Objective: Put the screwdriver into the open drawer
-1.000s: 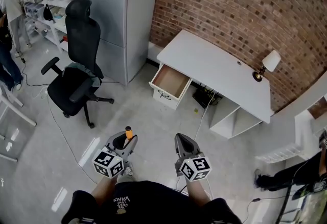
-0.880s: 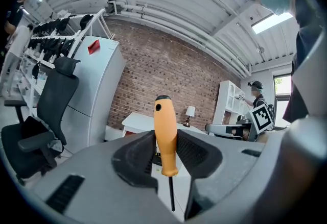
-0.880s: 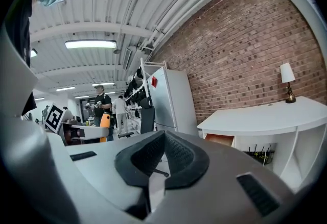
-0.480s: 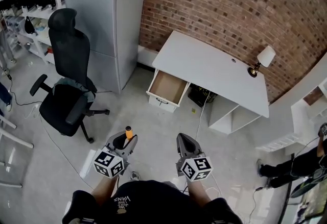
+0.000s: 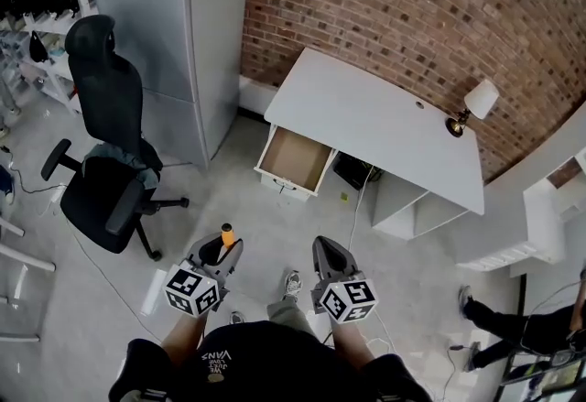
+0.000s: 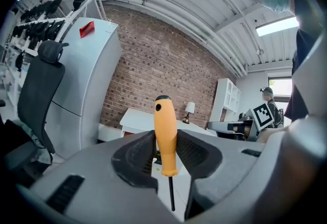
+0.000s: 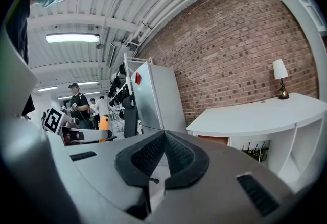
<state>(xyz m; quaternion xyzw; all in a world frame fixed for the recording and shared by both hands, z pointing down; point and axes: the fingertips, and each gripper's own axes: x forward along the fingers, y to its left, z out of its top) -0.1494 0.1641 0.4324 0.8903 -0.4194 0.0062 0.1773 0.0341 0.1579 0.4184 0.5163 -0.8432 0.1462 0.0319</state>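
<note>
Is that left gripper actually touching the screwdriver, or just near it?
Touching. In the left gripper view, the left gripper has both jaws pressed against the orange handle of the screwdriver, one on each side, with no gap.

From the head view I can see only the orange top of the screwdriver (image 5: 227, 233); its shaft is buried in the left gripper (image 5: 218, 252). In the right gripper view, the right gripper (image 7: 163, 141) hides most of the drawer (image 7: 213, 140). A person (image 5: 517, 322) is cut off at the head view's right edge.
</note>
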